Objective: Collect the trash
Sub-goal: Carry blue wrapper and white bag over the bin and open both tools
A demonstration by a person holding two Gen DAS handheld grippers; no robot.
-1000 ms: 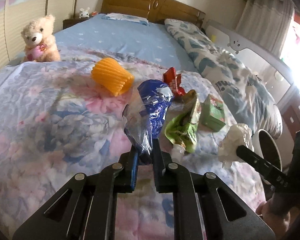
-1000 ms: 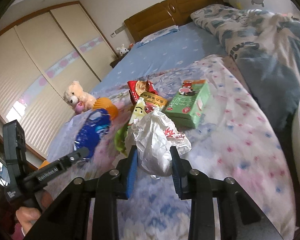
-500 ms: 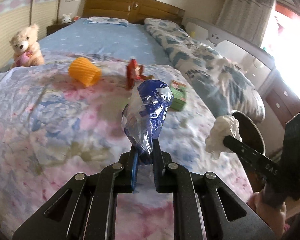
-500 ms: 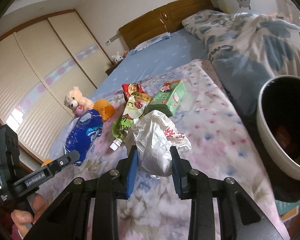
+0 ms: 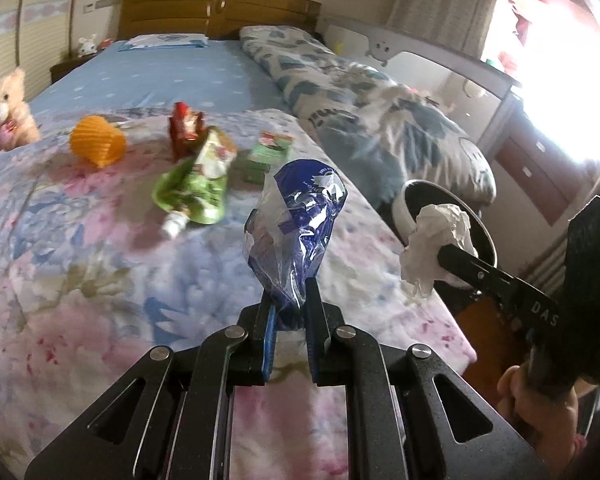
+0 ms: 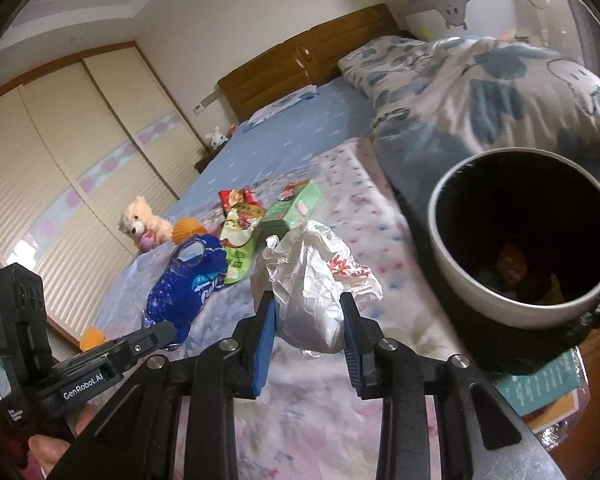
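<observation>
Bin (image 6: 480,304) nearer, pouch (image 5: 196,184), carton (image 5: 268,152) behind

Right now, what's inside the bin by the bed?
The bin already holds some trash: a reddish-orange scrap and a yellow bit show at the bottom. The rest of the inside is too dark to tell, and the near wall hides the lowest part.

Both grippers carried sideways off bed toward trash bin (image 6: 452,240) (bin mouth now fully in right view).
</observation>
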